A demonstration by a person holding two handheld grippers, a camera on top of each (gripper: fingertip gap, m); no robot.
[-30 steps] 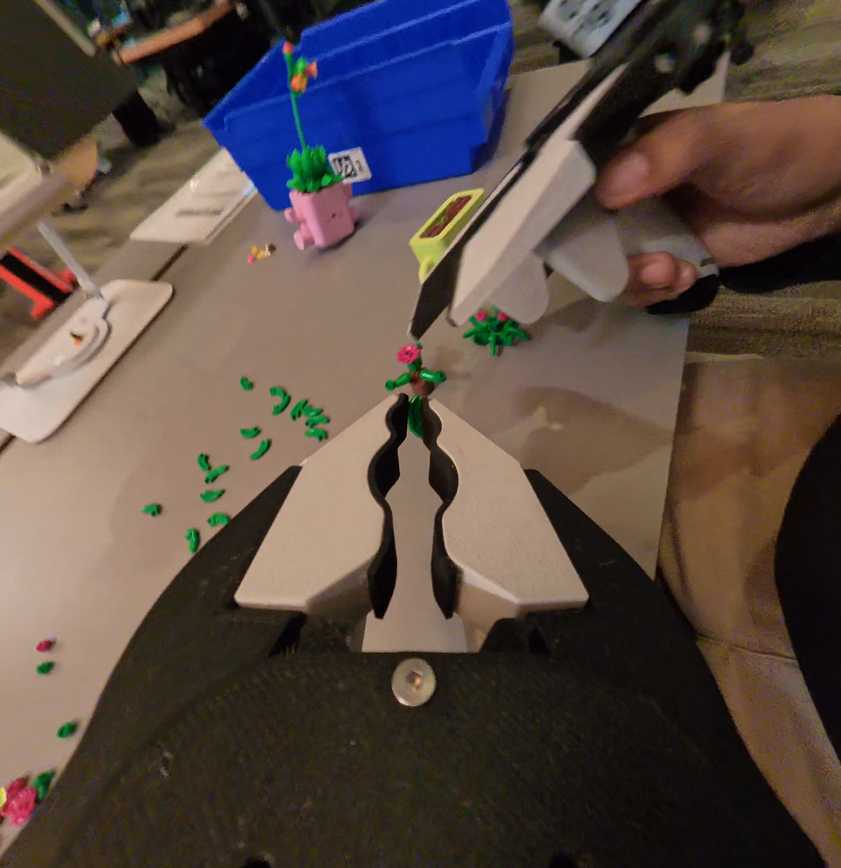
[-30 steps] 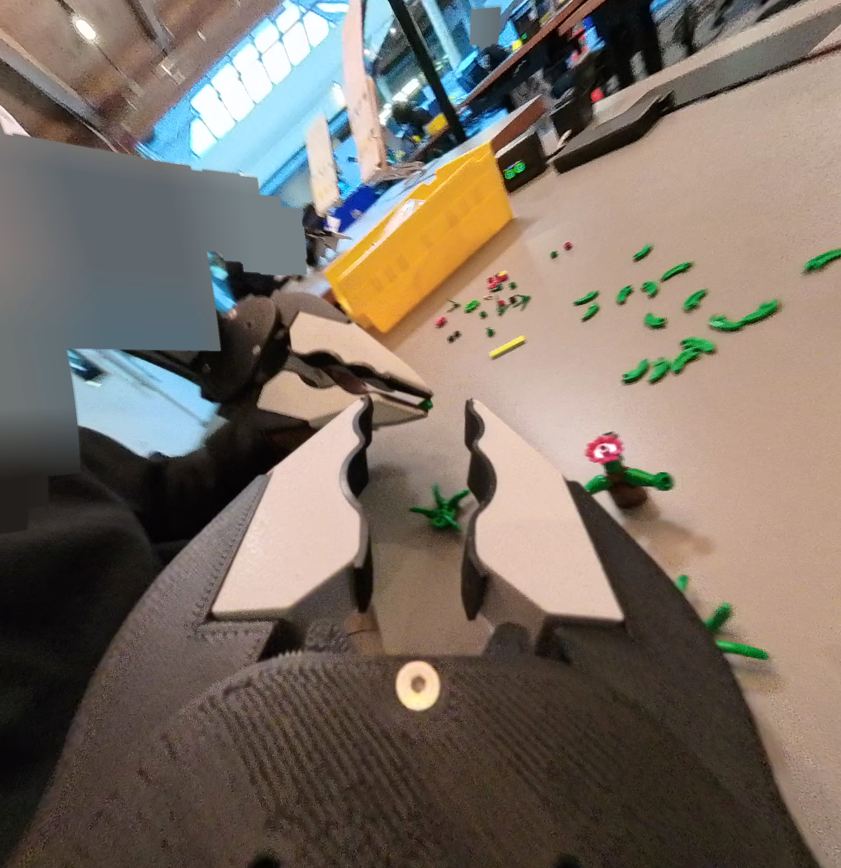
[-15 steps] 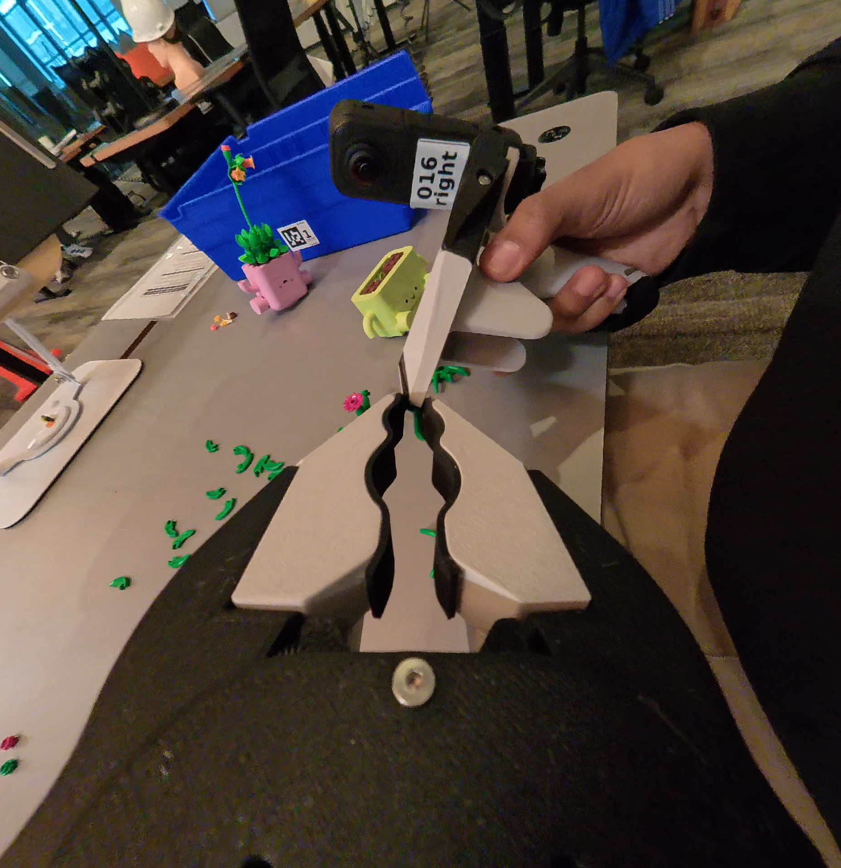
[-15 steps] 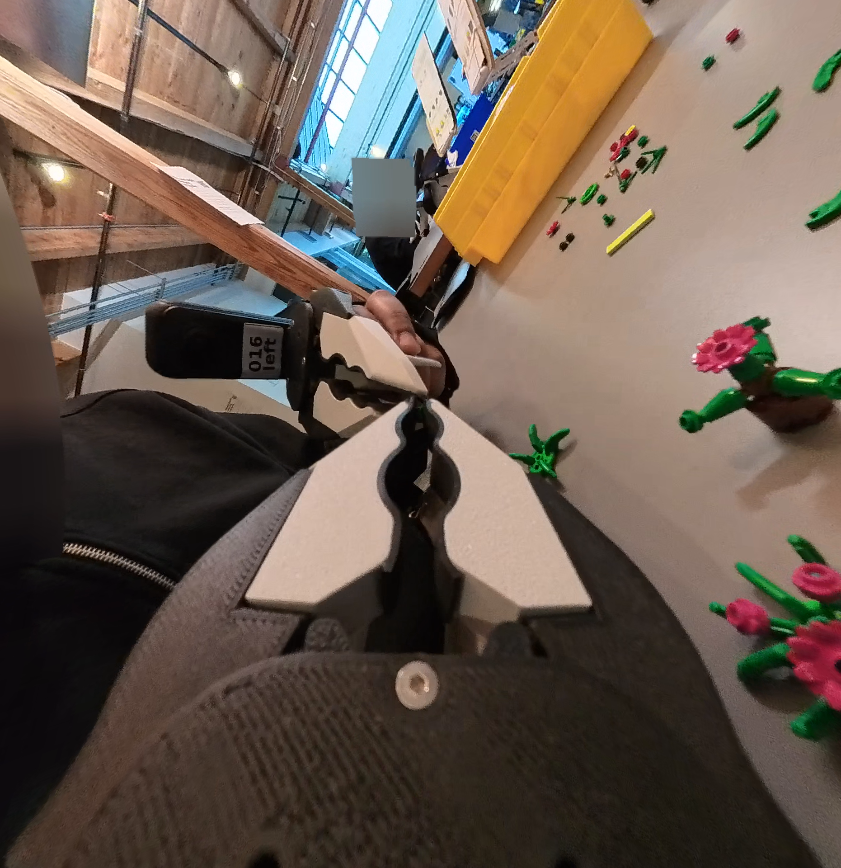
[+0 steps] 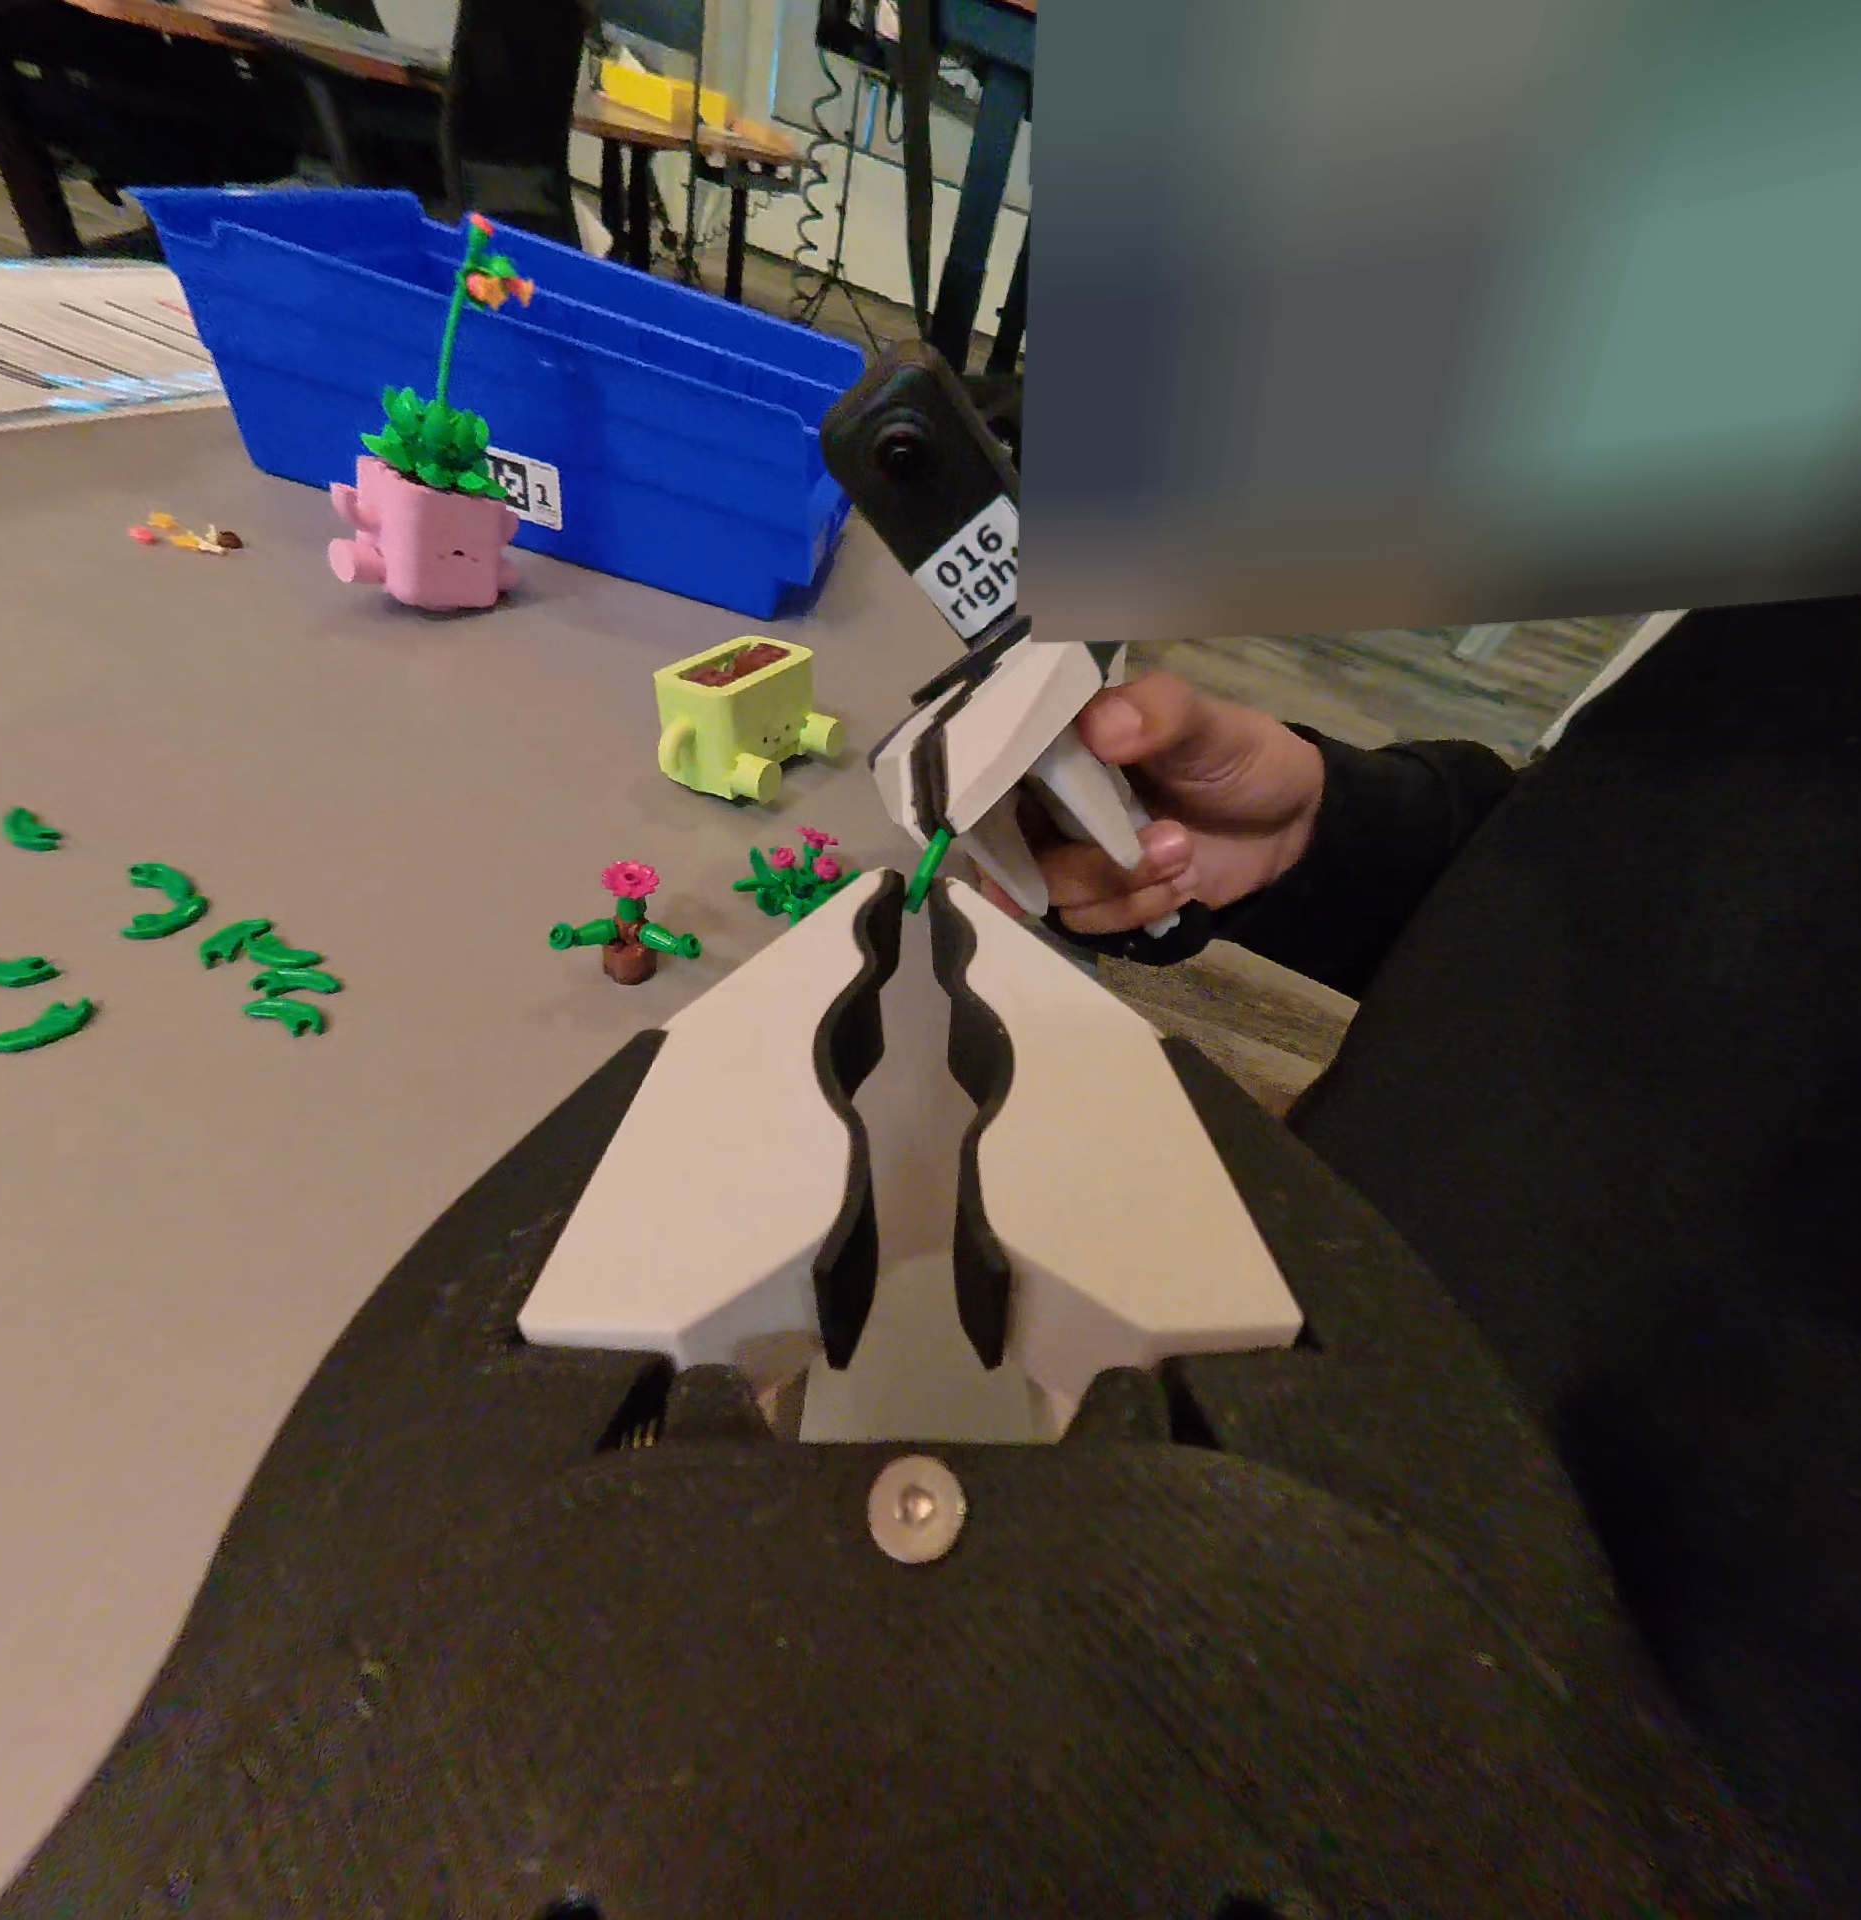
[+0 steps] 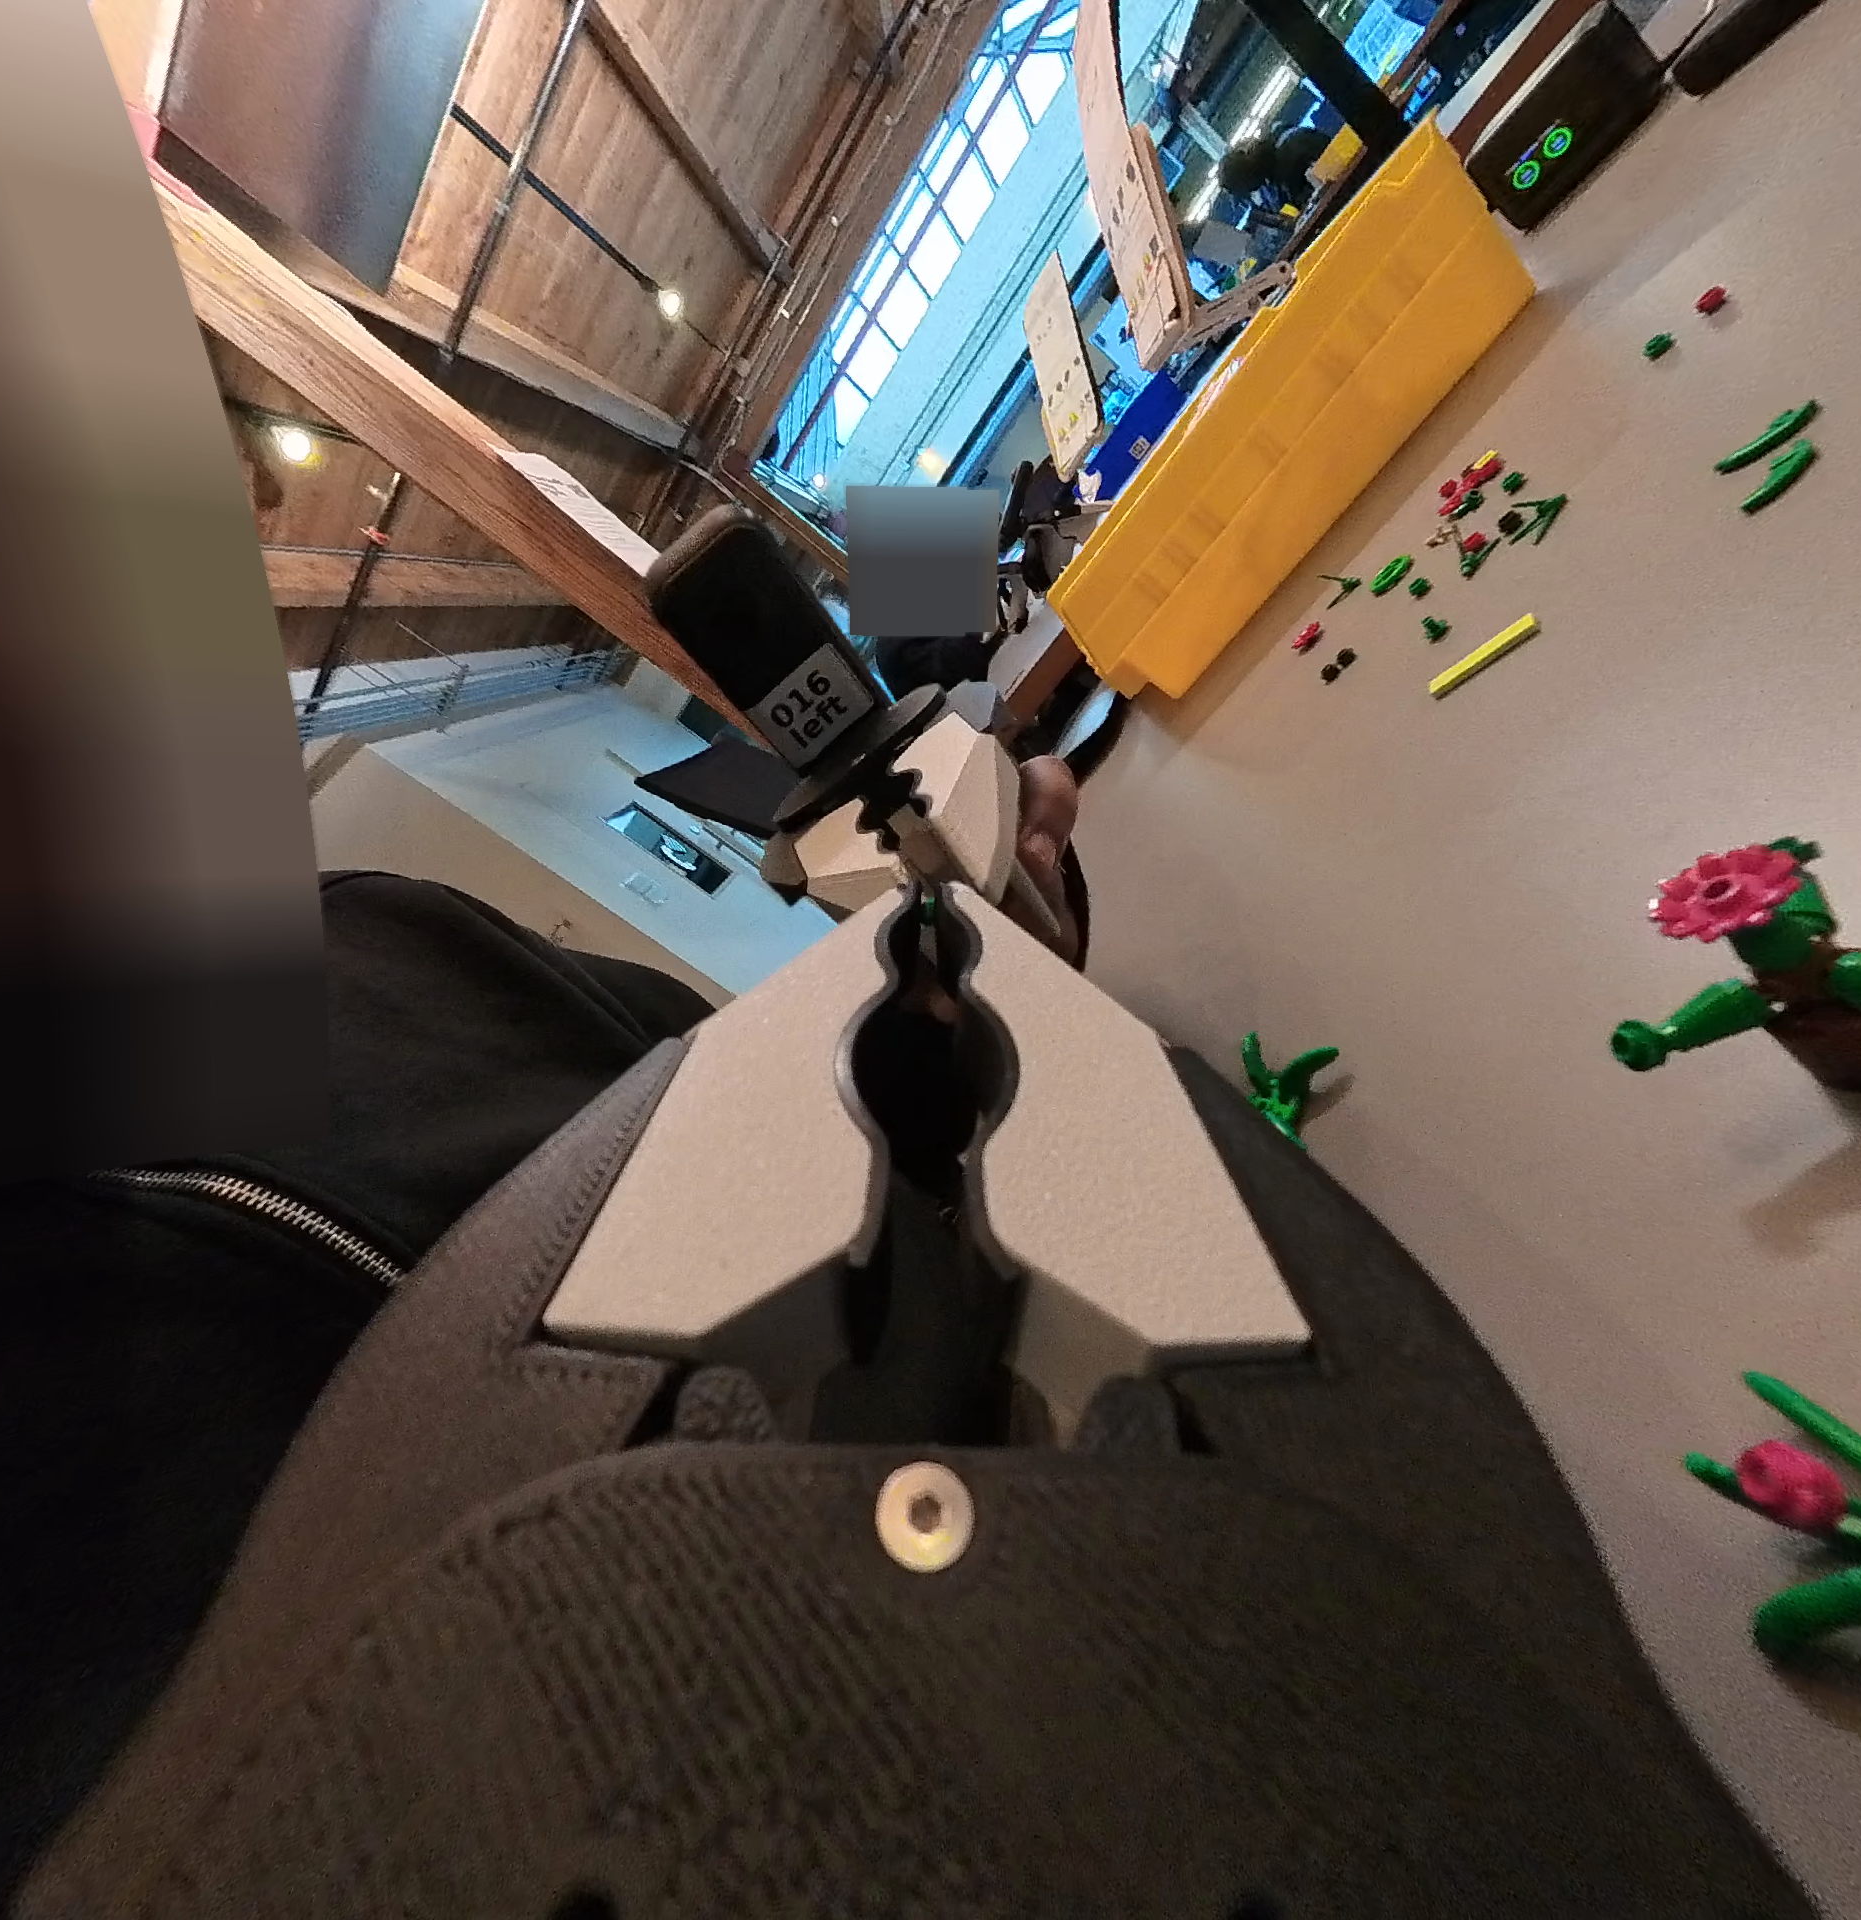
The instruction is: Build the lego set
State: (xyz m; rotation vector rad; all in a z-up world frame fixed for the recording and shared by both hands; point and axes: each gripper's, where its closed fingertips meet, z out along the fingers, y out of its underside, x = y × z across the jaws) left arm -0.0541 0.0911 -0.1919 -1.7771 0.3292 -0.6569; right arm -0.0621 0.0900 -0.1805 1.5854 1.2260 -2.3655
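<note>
My left gripper (image 5: 913, 891) is shut on a thin green stem piece (image 5: 926, 871) at its fingertips, held up near the table's edge. My right gripper (image 6: 931, 912) meets it tip to tip and is shut on the same green stem (image 6: 928, 910). In the left wrist view the right gripper (image 5: 931, 826) comes down from above, held by a hand. In the right wrist view the left gripper (image 6: 905, 831) is just beyond my tips. A small pink flower on a brown base (image 5: 627, 930) stands on the table, also in the right wrist view (image 6: 1778, 956).
A lime green pot (image 5: 744, 717), a pink pot with a tall plant (image 5: 427, 530) and a blue bin (image 5: 552, 395) stand behind. Green leaf pieces (image 5: 271, 966) lie left. A flower cluster (image 5: 796, 873) lies near my tips. A yellow bin (image 6: 1290, 416) and small loose parts (image 6: 1466, 509) lie farther off. My two grippers' fingertips are within a few centimetres of each other.
The right gripper, open over the table a second ago, has swung up and shut at the left gripper's tips. Both grippers have lifted and tilted with the green stem between them.
</note>
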